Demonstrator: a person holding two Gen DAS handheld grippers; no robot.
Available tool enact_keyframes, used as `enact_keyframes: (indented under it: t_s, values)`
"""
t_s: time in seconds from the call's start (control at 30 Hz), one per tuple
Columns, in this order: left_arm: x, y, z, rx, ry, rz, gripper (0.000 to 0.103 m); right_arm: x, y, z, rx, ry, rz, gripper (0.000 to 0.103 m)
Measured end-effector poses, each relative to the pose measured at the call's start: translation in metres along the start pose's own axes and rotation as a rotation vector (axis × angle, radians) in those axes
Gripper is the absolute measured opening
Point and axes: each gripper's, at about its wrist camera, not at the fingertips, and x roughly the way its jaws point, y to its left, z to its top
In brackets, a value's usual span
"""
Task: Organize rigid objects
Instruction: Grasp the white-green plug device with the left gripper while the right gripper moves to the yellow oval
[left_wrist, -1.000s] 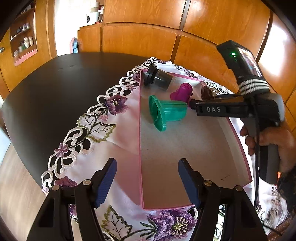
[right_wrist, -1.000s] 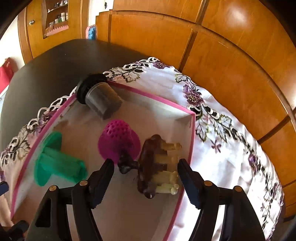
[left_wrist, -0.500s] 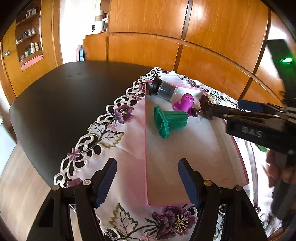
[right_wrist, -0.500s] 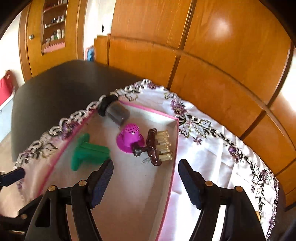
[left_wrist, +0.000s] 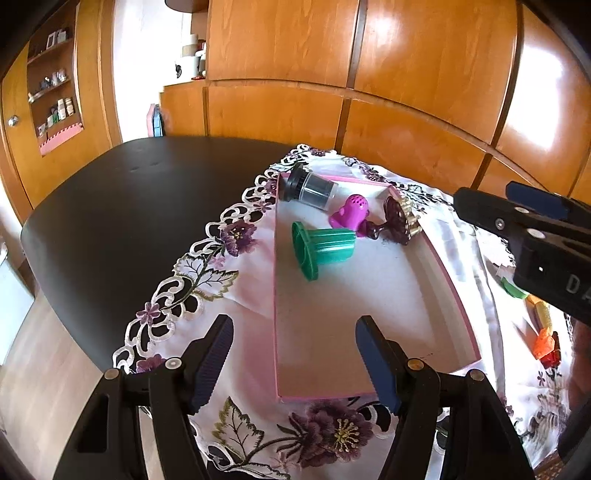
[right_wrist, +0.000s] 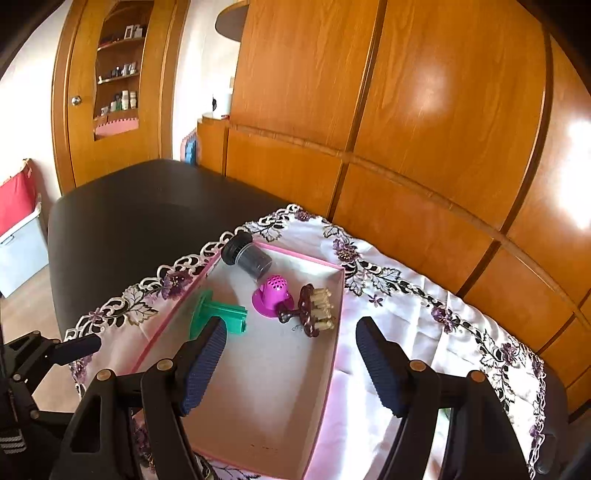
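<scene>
The left wrist view alone showed small coloured pieces (left_wrist: 543, 332), green, yellow and orange, lying on the cloth to the right of the box, partly hidden behind the right gripper's black body. The right wrist view alone showed a red and pale blue bin (right_wrist: 18, 240) on the floor past the dark table (right_wrist: 147, 206), and the tip of the other gripper at its lower left edge.

Both views showed the pink-edged box (left_wrist: 461, 310) resting on a white tablecloth (left_wrist: 207, 280) embroidered with purple flowers. Four things lay at the box's far end: a green funnel (left_wrist: 325, 251) on its side, a dark jar (left_wrist: 310, 188) in the far corner, a purple perforated cap (left_wrist: 351, 214), and a brown brush (left_wrist: 400, 221) with pale bristles near the right wall.

The left gripper (left_wrist: 295, 362) stood open with nothing between its blue pads, above the box's near left edge. The right gripper (right_wrist: 291, 365) was likewise open and empty, above the box's near half, well apart from the four things.
</scene>
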Motion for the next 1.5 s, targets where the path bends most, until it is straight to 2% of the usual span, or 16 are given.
enact_keyframes:
  t_s: [0.3, 0.6, 0.8, 1.0, 1.07, 1.23, 1.3, 1.37, 1.47, 1.5]
  values:
    - [-0.007, -0.013, 0.001, 0.039, -0.010, -0.006, 0.069, -0.014, -0.019, -0.014, 0.037, -0.013, -0.030, 0.074]
    - [-0.013, -0.041, 0.004, 0.126, -0.016, -0.023, 0.070, -0.015, -0.060, -0.041, 0.081, 0.029, -0.099, 0.074]
    - [-0.014, -0.059, 0.009, 0.174, -0.026, -0.036, 0.070, -0.012, -0.113, -0.064, 0.097, 0.087, -0.197, 0.074]
    - [-0.008, -0.076, 0.012, 0.207, -0.005, -0.050, 0.070, -0.021, -0.195, -0.086, 0.154, 0.123, -0.364, 0.074]
    - [-0.006, -0.081, 0.013, 0.215, 0.000, -0.041, 0.070, -0.023, -0.225, -0.097, 0.195, 0.135, -0.422, 0.074]
    - [0.004, -0.101, 0.018, 0.236, 0.047, -0.072, 0.070, -0.019, -0.284, -0.138, 0.350, 0.167, -0.515, 0.074]
    - [0.005, -0.113, 0.021, 0.266, 0.046, -0.092, 0.070, -0.013, -0.306, -0.153, 0.480, 0.209, -0.475, 0.074]
    - [0.005, -0.129, 0.027, 0.294, 0.037, -0.123, 0.070, -0.017, -0.318, -0.158, 0.564, 0.190, -0.443, 0.074]
    - [0.010, -0.154, 0.034, 0.334, 0.042, -0.175, 0.071, -0.021, -0.325, -0.161, 0.606, 0.181, -0.445, 0.074]
    - [0.013, -0.162, 0.036, 0.347, 0.051, -0.194, 0.074, -0.021, -0.327, -0.163, 0.621, 0.181, -0.440, 0.074]
